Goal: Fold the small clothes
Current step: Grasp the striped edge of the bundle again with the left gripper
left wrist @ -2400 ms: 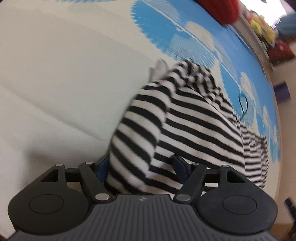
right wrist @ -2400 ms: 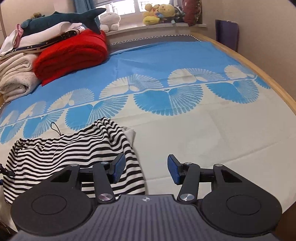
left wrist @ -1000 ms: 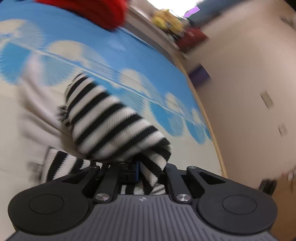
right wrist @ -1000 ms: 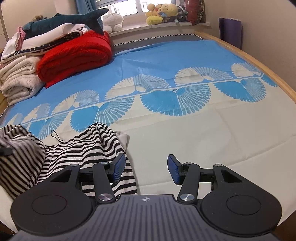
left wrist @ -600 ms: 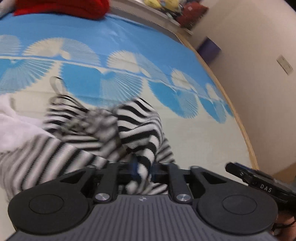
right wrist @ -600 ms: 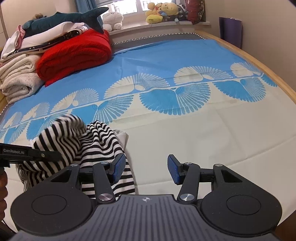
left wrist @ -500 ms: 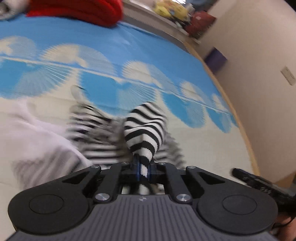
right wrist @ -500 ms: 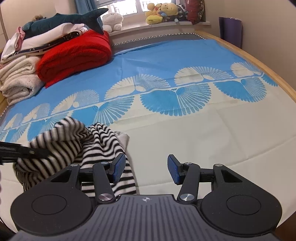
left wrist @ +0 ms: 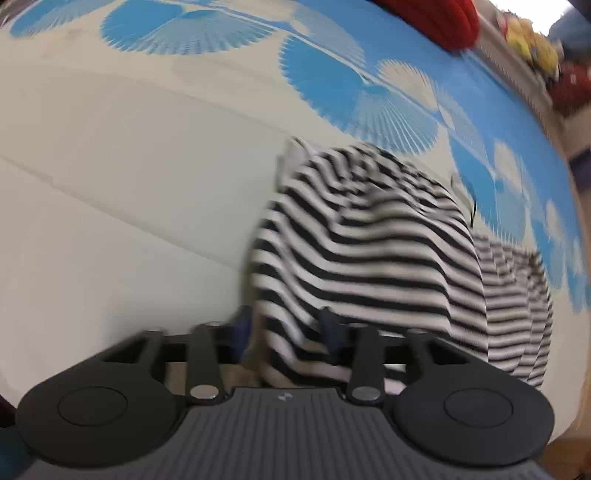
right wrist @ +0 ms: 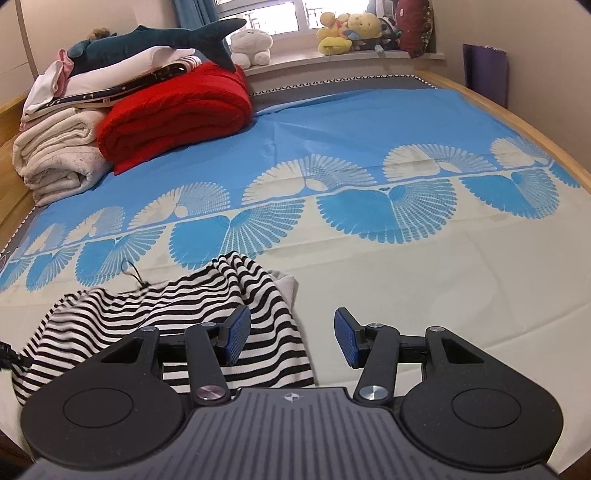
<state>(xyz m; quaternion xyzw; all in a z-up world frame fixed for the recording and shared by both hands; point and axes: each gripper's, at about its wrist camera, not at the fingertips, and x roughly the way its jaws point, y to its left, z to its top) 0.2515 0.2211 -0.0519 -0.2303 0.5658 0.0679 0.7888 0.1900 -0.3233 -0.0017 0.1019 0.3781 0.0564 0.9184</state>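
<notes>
A small black-and-white striped garment (left wrist: 376,243) lies in a loose folded heap on the bed sheet (left wrist: 110,184). My left gripper (left wrist: 284,332) is open, its fingers apart, with a fold of the striped cloth hanging between them; the view is blurred. In the right wrist view the garment (right wrist: 177,314) lies flat at the lower left, with a thin black cord at its far edge. My right gripper (right wrist: 291,338) is open and empty, its left finger over the garment's right edge, its right finger over bare sheet.
The bed has a cream and blue fan-patterned sheet (right wrist: 369,155). A rolled red blanket (right wrist: 177,110), folded white towels (right wrist: 59,155) and a shark plush (right wrist: 155,40) sit at the far left. Stuffed toys (right wrist: 351,31) line the windowsill. The wooden bed rim (right wrist: 535,122) runs along the right.
My left gripper was shut on a striped fold and carried it across the garment; now its fingers are apart and the cloth has settled onto the heap. The right gripper has stayed still.
</notes>
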